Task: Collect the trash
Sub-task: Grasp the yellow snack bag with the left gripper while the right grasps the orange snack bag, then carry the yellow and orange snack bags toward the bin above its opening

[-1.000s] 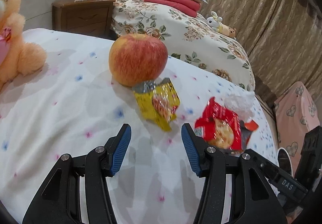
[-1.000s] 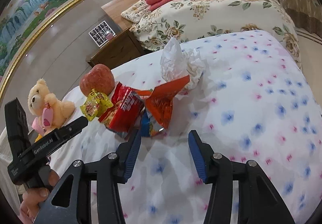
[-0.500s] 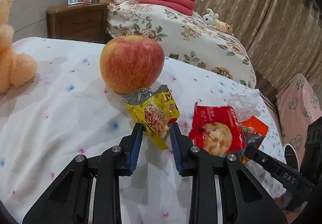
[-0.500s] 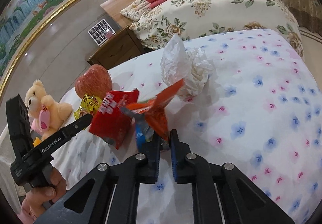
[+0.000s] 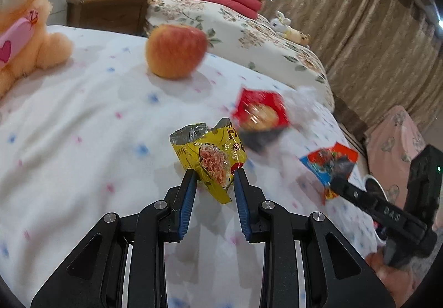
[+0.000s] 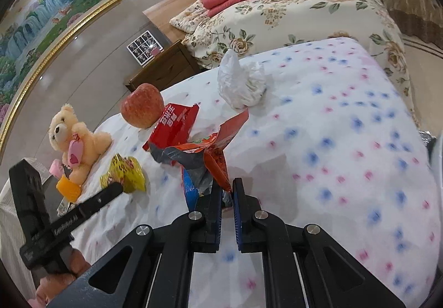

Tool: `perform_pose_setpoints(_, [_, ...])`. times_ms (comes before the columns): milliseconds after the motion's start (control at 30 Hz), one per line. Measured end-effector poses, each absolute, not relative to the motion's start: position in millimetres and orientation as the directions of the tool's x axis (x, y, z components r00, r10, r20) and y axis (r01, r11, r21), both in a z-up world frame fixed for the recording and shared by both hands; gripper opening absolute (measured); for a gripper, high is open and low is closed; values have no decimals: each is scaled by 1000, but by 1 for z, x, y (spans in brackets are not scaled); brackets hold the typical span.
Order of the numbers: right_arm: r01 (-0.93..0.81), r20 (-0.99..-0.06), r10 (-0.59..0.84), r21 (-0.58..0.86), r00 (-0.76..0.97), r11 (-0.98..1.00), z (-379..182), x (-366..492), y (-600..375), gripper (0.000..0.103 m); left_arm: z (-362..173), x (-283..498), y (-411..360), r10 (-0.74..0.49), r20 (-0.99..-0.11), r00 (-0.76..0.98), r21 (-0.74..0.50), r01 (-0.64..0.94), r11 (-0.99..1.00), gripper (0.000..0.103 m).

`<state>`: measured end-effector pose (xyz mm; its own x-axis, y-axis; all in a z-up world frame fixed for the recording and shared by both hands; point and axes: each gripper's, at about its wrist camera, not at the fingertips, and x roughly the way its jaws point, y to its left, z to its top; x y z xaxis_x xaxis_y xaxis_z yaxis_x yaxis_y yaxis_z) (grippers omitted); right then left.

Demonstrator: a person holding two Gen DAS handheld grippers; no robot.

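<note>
- Now both your claws have gone from spread wide a second ago to clenched on trash: two wrappers taken at once.
- Your left gripper (image 5: 215, 187) is clamped on the lower corner of the yellow snack wrapper (image 5: 210, 153), which has come up off the bedspread (image 5: 83, 141) and away from the apple (image 5: 175, 50) it lay against.
- Your right gripper (image 6: 227, 198) is pinched nearly closed on the orange wrapper (image 6: 213, 153), carried clear of the bed; from the left camera you can see it hanging beyond the bed's edge.
- That leaves the red wrapper (image 6: 175, 125) lying on the bed just beside the apple, and the crumpled white tissue (image 6: 241, 83) further back, both untouched.
- So you're about halfway, I'd say: two pieces in hand, two to fetch.
- Mind the grips: each wrapper is held by one thin corner, so a quick swing could slip it out.
- Leave the apple and the teddy bear (image 5: 22, 20); they don't look like trash.
</note>
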<state>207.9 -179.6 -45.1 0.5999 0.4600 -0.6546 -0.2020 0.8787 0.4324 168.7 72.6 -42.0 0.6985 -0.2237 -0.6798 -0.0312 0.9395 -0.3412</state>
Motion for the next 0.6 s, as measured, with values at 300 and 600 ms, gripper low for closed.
perform_pose_setpoints(300, [-160,-645,435,440,628,884,-43,175,-213,7,-32,145,20,-305,-671,676,-340,85,937,27])
perform_pose_setpoints(600, [-108,-636,391,436,666,893,-40,149,-251,7,-24,134,-30,-372,-663,649,-329,194,924,27])
